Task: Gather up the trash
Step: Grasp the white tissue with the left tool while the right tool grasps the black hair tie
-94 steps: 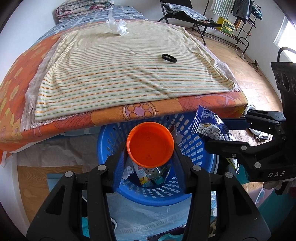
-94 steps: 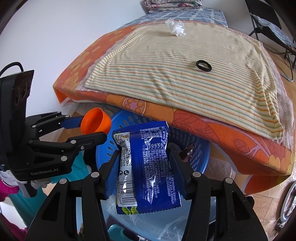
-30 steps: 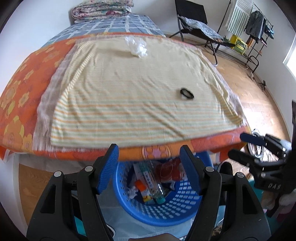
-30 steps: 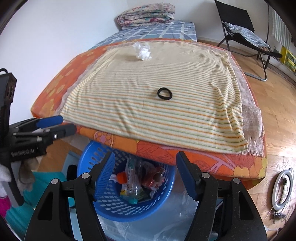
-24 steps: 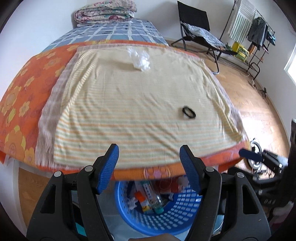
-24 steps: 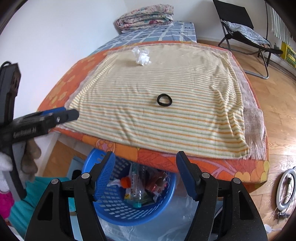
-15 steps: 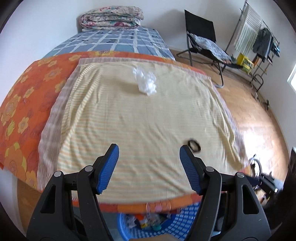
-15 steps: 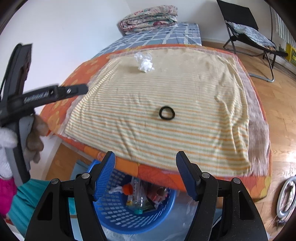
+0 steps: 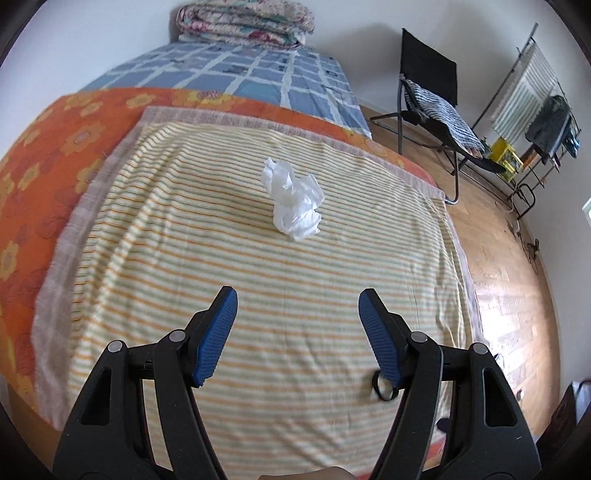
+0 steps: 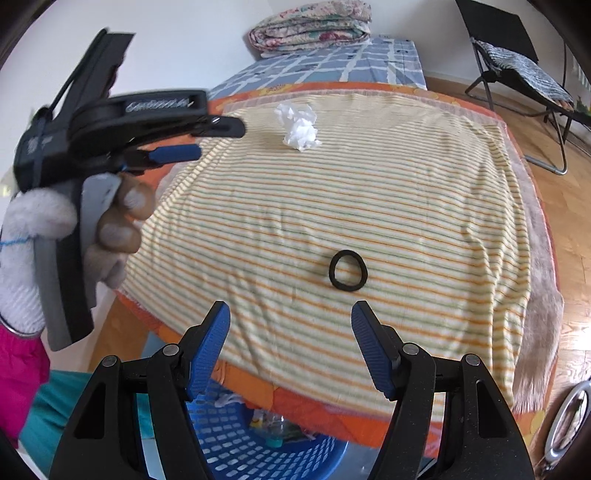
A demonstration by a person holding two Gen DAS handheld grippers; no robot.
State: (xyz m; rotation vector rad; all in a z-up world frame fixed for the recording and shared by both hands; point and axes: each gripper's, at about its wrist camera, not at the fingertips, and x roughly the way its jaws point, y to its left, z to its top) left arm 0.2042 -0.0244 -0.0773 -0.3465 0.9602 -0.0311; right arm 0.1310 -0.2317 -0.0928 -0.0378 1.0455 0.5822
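Observation:
A crumpled white tissue lies on the striped blanket on the bed, also in the right wrist view. A black ring lies nearer the bed's front edge; in the left wrist view it peeks out beside the right finger. My left gripper is open and empty above the blanket, short of the tissue. It shows from the side in the right wrist view. My right gripper is open and empty, just short of the ring. The blue basket with trash sits below the bed edge.
A folded quilt lies at the far end of the bed. A black folding chair and a clothes rack stand on the wooden floor to the right. A ring light lies on the floor.
Both grippers let go of the orange cup and the blue wrapper over the basket, then rose and moved forward over the bed. The left one now faces the tissue, the right one the ring.

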